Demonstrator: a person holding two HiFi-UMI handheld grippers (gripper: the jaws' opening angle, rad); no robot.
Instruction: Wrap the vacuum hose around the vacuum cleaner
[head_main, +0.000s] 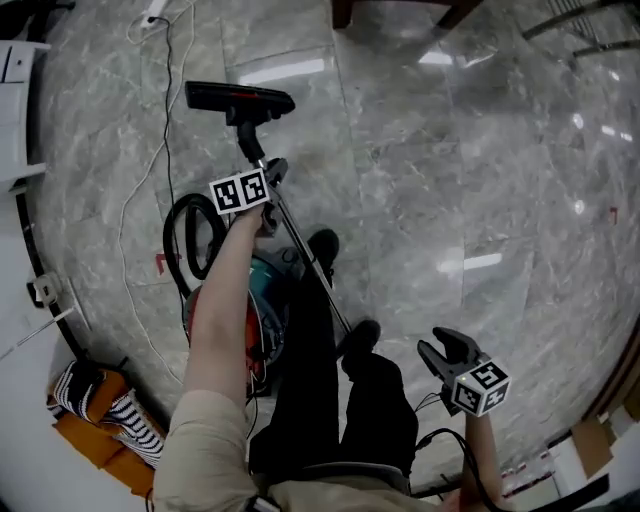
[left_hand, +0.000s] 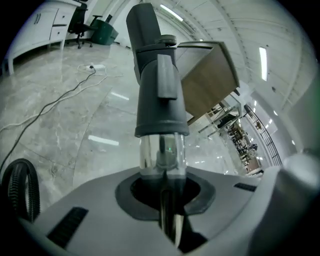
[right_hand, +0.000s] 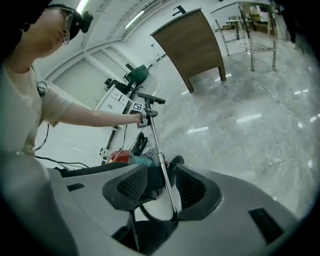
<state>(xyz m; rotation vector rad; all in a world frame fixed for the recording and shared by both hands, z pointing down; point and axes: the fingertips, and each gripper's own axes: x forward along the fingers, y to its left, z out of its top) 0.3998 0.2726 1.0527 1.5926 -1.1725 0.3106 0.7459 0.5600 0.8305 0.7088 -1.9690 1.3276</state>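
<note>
Left claw (head_main: 272, 178) (left_hand: 162, 175) clenched on the chrome tube of the wand (head_main: 300, 250) (left_hand: 162, 150), just below its dark plastic collar (left_hand: 157, 95). Left arm reaches out nearly straight from the shoulder, with the claw tipped downward. Marker cube sits on top at the wrist.

Right claw (head_main: 440, 345) (right_hand: 156, 187) released, jaws apart, nothing between the pads. It is held low at the person's right side, well apart from the wand, pointing down and toward the machine.

Vacuum cleaner (head_main: 270, 285) (right_hand: 130, 159), red and teal, stands on the marble floor (head_main: 450, 150) near its left edge by the white wall. The vacuum hose (head_main: 180, 240) (left_hand: 22, 190) lies in a black loop beside the body, on the wall side. The wand slants up from the machine to the floor head (head_main: 238, 98), which is farther out on the floor. White cord (head_main: 125, 230) (left_hand: 50, 105) trails along the left edge.

Hard to see: the forearm covers much of the cleaner's body. Dark trousers and shoes hide the wand's lower end. Both hose ends are out of sight. Right hand is cut off by the frame's bottom edge.
</note>
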